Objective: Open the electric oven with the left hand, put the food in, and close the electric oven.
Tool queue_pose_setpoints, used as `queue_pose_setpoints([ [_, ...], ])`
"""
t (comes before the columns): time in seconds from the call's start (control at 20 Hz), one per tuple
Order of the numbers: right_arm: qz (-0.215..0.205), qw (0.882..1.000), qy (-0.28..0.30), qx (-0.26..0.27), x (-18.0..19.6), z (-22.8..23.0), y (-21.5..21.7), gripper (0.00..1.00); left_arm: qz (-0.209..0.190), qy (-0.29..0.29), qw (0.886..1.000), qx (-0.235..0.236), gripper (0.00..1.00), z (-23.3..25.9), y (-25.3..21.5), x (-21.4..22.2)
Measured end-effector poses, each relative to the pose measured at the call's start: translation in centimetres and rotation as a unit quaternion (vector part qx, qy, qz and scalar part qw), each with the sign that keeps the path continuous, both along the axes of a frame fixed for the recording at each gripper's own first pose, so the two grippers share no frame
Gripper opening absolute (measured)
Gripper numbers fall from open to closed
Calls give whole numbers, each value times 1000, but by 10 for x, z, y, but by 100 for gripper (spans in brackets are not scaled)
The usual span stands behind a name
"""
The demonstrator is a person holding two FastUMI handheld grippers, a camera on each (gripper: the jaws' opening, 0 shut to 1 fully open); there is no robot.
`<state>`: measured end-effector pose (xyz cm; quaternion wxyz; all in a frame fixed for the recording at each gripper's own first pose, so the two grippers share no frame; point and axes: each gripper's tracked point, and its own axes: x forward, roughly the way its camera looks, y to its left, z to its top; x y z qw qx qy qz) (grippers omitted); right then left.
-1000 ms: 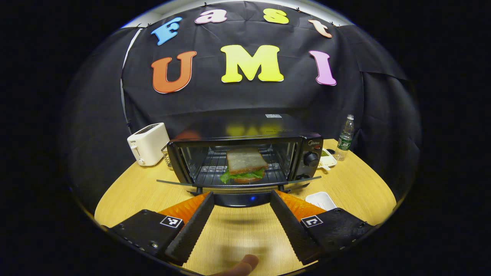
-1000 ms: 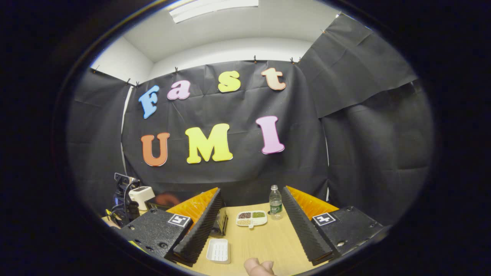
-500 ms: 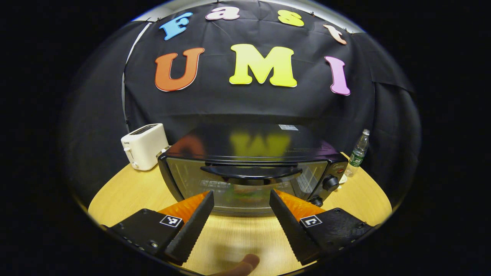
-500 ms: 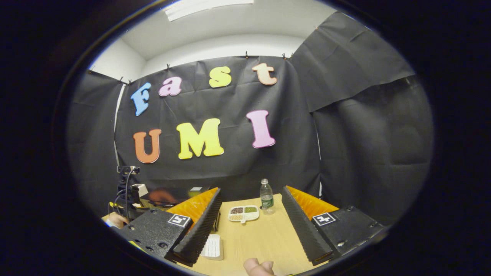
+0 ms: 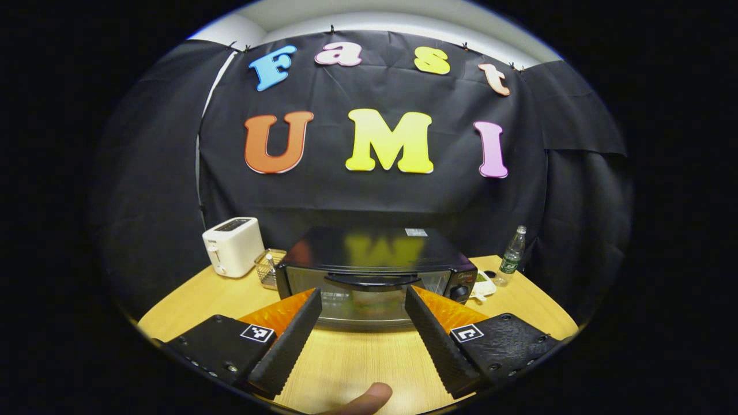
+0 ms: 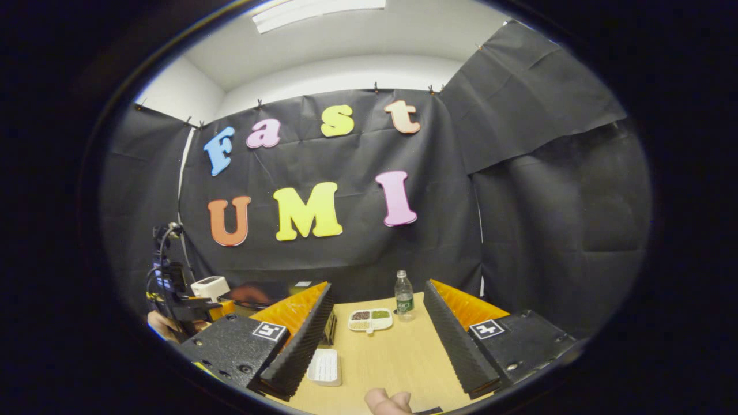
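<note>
Left gripper view: black glass-fronted electric oven point(image 5: 375, 276) mid-table, door shut, food a blur behind the glass; left gripper point(image 5: 363, 337) spread wide, holding nothing. Boxy white toaster point(image 5: 233, 246) beside it. Right gripper view: right gripper point(image 6: 375, 343) also wide, nothing held; white sectioned tray point(image 6: 370, 320) holds dark and green fillings, ribbed white dish point(image 6: 324, 367), clear plastic bottle point(image 6: 404, 295).

Left gripper point(image 5: 362, 305) hangs spread and empty, the electric oven point(image 5: 376, 271) at twelve o'clock with its door up, white toaster point(image 5: 233, 246) at ten o'clock.
</note>
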<state>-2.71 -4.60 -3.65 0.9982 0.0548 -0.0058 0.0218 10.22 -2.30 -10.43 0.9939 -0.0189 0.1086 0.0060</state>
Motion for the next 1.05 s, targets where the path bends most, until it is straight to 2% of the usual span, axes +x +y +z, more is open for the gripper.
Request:
queue_pose_setpoints([
  [0.15,-2,1000,-10,-2,-18,8,1,90,11,-38,999,2,95,36,6,-36],
  [0.2,-1,1000,-14,-2,-24,11,1,100,14,-52,999,3,95,49,6,-49],
  [0.25,-1,1000,-15,-4,-29,13,2,100,18,-60,998,7,100,59,8,-63],
  [0.3,-2,1000,-18,-6,-34,15,2,100,20,-71,997,9,95,69,9,-77],
  [0.45,3,1000,-30,-11,-47,24,7,100,25,-103,994,13,95,98,11,-117],
  [0.5,5,999,-34,-14,-50,26,8,100,32,-116,993,15,86,106,15,-128],
  [0.55,9,999,-38,-17,-54,26,9,100,36,-124,991,18,95,111,15,-139],
  [0.65,11,999,-41,-19,-57,22,11,100,40,-137,990,20,95,114,15,-159],
  [0.7,11,999,-39,-21,-58,19,11,89,44,-140,989,20,95,113,16,-167],
  [0.75,13,999,-38,-21,-60,16,12,89,46,-144,988,18,94,111,16,-175],
  [0.8,15,999,-36,-18,-62,13,13,100,40,-144,989,16,94,109,12,-183],
  [0.85,21,999,-41,-14,-64,13,16,100,33,-142,989,18,94,104,10,-188],
  [0.9,28,998,-49,-13,-66,14,19,90,32,-142,989,21,94,101,12,-192],
  [0.95,34,998,-57,-17,-66,14,21,100,33,-145,989,27,94,101,14,-195],
  [1.05,36,997,-61,-27,-65,8,21,100,33,-145,988,35,94,100,13,-196],
])
